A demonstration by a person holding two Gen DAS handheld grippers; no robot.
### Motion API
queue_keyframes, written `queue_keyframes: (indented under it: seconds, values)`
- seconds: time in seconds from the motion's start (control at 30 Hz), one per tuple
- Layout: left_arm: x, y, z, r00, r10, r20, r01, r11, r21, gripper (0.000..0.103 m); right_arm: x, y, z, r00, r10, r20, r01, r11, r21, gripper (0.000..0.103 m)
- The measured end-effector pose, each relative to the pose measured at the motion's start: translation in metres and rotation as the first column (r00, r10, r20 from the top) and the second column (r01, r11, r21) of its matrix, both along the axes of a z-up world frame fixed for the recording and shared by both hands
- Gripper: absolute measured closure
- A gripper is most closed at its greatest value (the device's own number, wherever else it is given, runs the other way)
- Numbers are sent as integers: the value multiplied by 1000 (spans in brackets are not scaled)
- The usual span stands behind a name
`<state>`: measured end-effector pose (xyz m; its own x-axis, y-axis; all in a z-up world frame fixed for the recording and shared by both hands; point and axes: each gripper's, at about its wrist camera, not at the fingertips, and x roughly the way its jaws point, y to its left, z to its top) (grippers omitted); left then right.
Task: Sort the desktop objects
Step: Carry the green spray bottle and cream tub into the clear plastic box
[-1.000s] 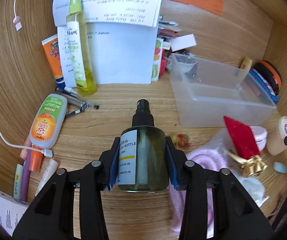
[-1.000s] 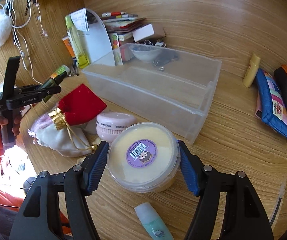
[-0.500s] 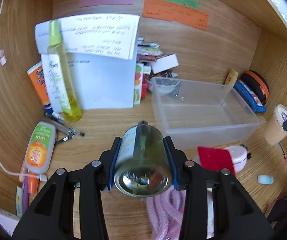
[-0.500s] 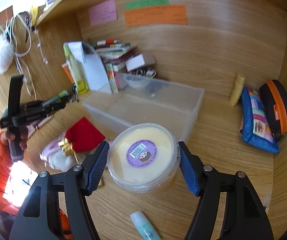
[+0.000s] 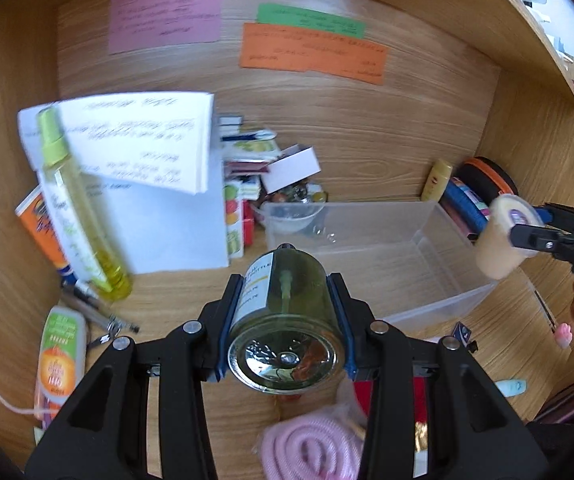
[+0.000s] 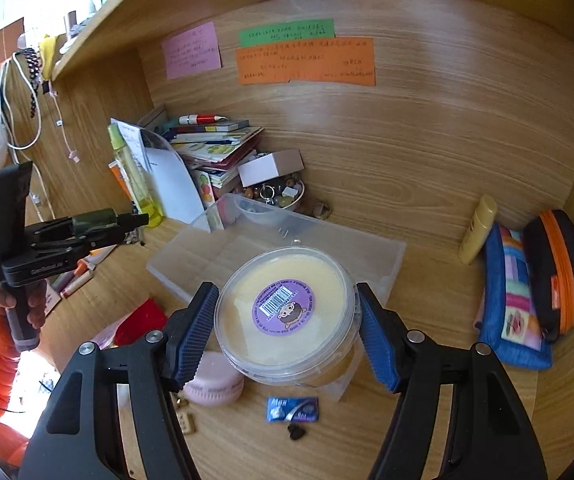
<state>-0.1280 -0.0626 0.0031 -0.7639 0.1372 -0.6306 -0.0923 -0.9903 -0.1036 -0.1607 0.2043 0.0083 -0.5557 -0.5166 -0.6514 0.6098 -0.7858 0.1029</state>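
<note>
The left gripper (image 5: 285,312) is clamped on a dark green spray bottle (image 5: 287,320), blue pads against its sides, base toward the camera. The bottle's white and yellow label reads partly "BOTTLE"; the rest is too small to read. It is held above the wooden desk (image 5: 175,296), with the clear plastic bin (image 5: 419,280) at about 2 o'clock from it.

The right gripper (image 6: 287,324) grips a round cream tub (image 6: 287,320) by its rim, lid up, off the desk in front of the bin's near wall. The lid carries a purple sticker (image 6: 285,310) with a barcode and a cartoon figure; its text is illegible.

At 9 o'clock in the left wrist view lies an orange and green tube (image 5: 61,360) marked "OFF!". A blue sachet (image 6: 293,408) at 6 o'clock of the tub reads "Mon". Pink (image 6: 191,55), green (image 6: 287,33) and orange (image 6: 305,62) handwritten notes hang on the back panel at 12 o'clock, unreadable.
</note>
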Motion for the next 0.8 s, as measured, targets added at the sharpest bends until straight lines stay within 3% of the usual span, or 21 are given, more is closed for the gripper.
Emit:
queue_keyframes:
  seconds: [0.4,0.8]
  values:
    - [-46,28,-13,995,-81,49,82,996,-17,62,-39,-22,-20,997,38,70,-40,999,27,38]
    - [-92,47,-45,977,-128,171,140,989,-56,62,-67,-45,-56,988,59,145,-74,993,96,38]
